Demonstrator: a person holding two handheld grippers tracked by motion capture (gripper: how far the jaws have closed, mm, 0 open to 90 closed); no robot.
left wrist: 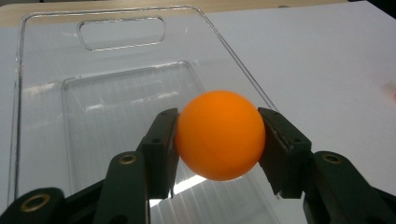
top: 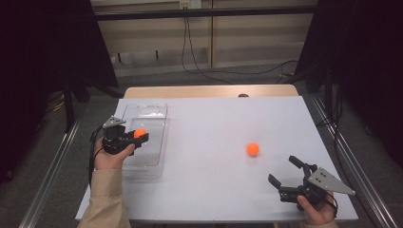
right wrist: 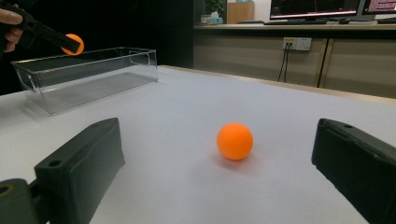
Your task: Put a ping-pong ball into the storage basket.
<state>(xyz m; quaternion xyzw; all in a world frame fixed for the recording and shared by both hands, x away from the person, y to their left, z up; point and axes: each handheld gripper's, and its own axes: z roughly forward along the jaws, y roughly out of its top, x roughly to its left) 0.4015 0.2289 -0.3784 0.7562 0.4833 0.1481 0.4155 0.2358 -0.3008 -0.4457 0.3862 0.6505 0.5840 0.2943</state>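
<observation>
Over the clear plastic bin [top: 157,137] at the left of the white desk [top: 214,190], the left claw [top: 139,135] grasps an orange ball [top: 139,133]; in the left gripper view its two black pads press the ball's opposite sides, and the ball hangs above the bin's ribbed floor, clear of the walls. A second orange ball [top: 253,149] lies on the bare desk right of centre, well apart from the bin. At the near right, the right claw [top: 285,171] is released, its jaws spread wide and pointing toward that second ball, which sits between and beyond them in the right gripper view, untouched.
</observation>
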